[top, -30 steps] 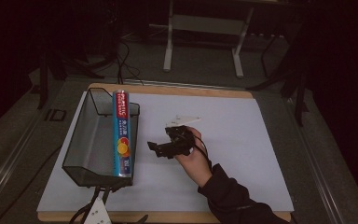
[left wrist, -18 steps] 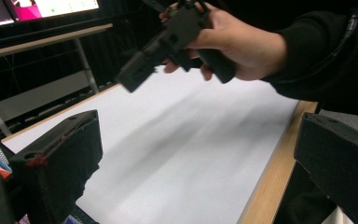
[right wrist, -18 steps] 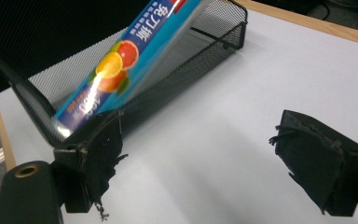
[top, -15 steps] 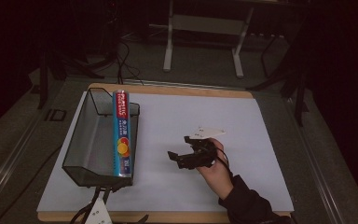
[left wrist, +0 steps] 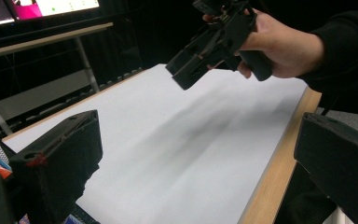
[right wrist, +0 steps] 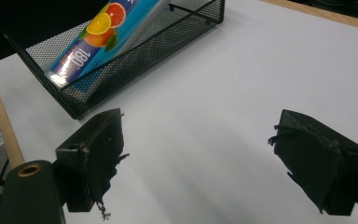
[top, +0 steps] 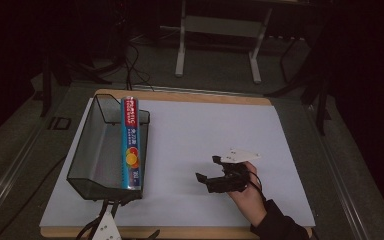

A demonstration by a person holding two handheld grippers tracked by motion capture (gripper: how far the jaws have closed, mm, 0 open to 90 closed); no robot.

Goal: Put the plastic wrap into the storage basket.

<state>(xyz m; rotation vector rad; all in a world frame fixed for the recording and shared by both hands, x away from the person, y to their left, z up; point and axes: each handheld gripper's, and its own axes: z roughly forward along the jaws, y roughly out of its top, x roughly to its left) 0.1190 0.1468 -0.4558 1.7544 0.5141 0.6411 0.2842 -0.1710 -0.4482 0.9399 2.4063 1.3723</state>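
Above the white surface (top: 190,145), toward its near right: right hand-held gripper (top: 211,171), jaws spread wide, nothing between them, held in a hand (top: 247,192) with dark sleeve, pointing left at a black mesh basket (top: 91,145). Inside, along its right wall, a long blue box (top: 131,142) printed with citrus fruit. Left hand-held gripper (left wrist: 200,154) low at the near edge, jaws likewise parted.

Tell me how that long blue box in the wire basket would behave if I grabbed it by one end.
The blue box looks like a stiff carton, so it would probably stay straight rather than sag. It is long and narrow, so an end grip may let it droop or twist. It leans against the mesh basket wall, so it could scrape or snag coming out.
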